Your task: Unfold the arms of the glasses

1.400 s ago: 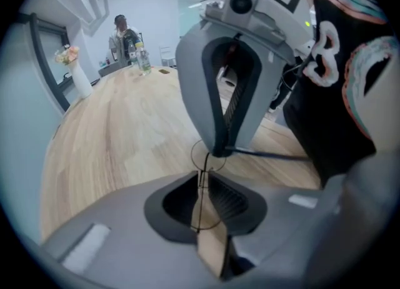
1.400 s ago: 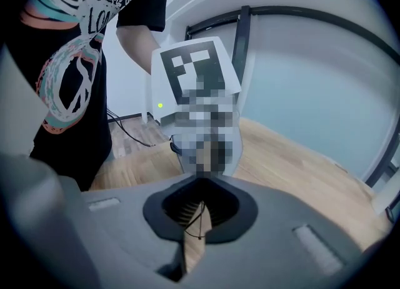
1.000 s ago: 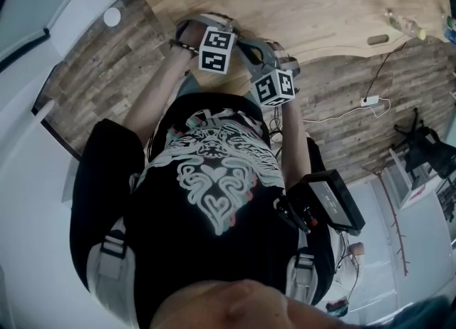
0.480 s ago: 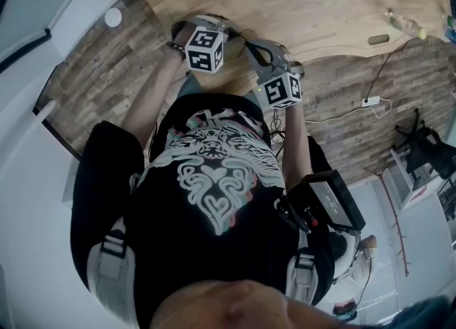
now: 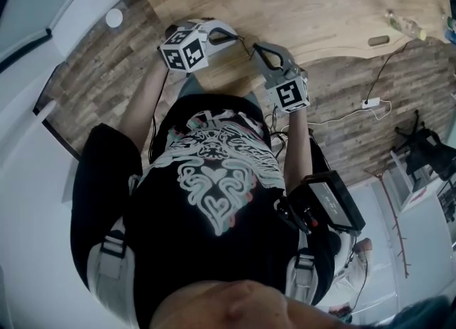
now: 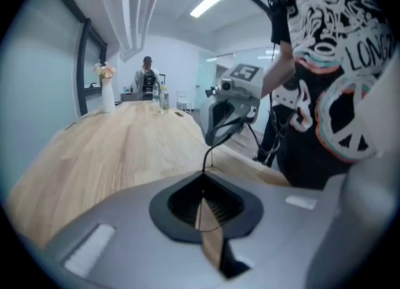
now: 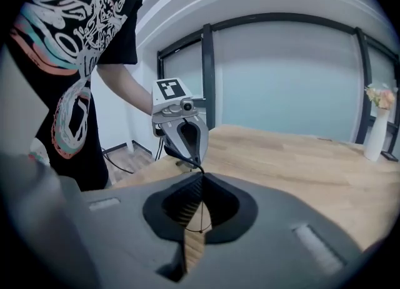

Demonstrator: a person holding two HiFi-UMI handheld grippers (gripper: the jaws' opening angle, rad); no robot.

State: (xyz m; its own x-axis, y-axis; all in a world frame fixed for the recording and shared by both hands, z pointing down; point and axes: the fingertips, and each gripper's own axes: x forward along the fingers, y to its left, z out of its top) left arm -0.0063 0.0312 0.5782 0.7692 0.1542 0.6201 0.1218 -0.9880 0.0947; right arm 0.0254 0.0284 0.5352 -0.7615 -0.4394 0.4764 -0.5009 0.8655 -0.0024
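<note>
Glasses (image 6: 206, 158) of thin dark wire hang in the air at 12 o'clock in the head view, stretched between the two tools near the edge of the wooden table (image 5: 320, 7). The left gripper (image 6: 202, 178) is pinched closed on one thin end and the right gripper (image 7: 200, 176) on the other; I cannot tell which part each one holds. Pulling them wider apart could bend the wire or strain a hinge. So slim a piece might also slip from the ribbed pads and fall to the floor.

Bright even light, ceiling strip (image 6: 211, 1) glaring, heavy fisheye bending, dark blurred corners
</note>
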